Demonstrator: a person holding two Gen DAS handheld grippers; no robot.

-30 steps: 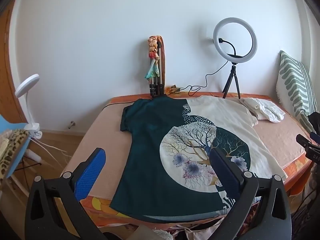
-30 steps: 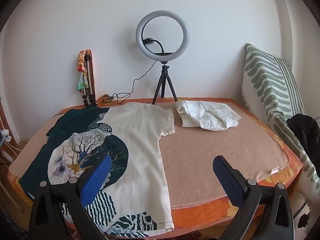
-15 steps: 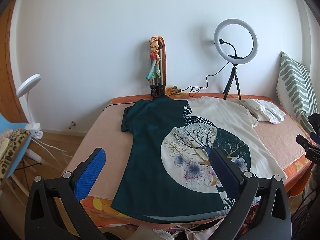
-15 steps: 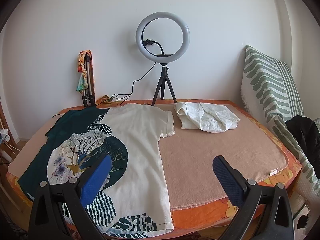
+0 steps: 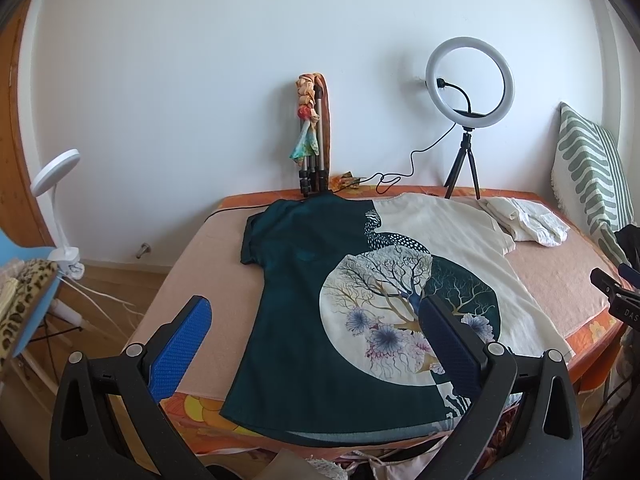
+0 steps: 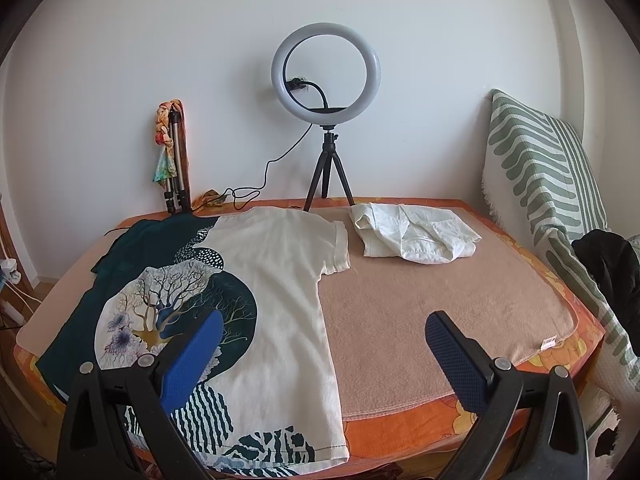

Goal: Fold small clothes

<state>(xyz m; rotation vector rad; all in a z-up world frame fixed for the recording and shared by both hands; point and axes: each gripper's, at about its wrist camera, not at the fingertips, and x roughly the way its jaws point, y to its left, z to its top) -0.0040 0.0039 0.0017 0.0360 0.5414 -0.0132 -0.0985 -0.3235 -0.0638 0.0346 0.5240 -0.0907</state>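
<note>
Slightly closer T-shirt (desk lamp left-only)

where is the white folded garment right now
The white garment lies at the bed's far right, beside the t-shirt's cream sleeve and just right of the ring light tripod.

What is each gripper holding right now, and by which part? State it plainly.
Nothing is held. The left gripper and the right gripper are both open and empty, above the near edge of the T-shirt, which lies flat on the bed.
</note>
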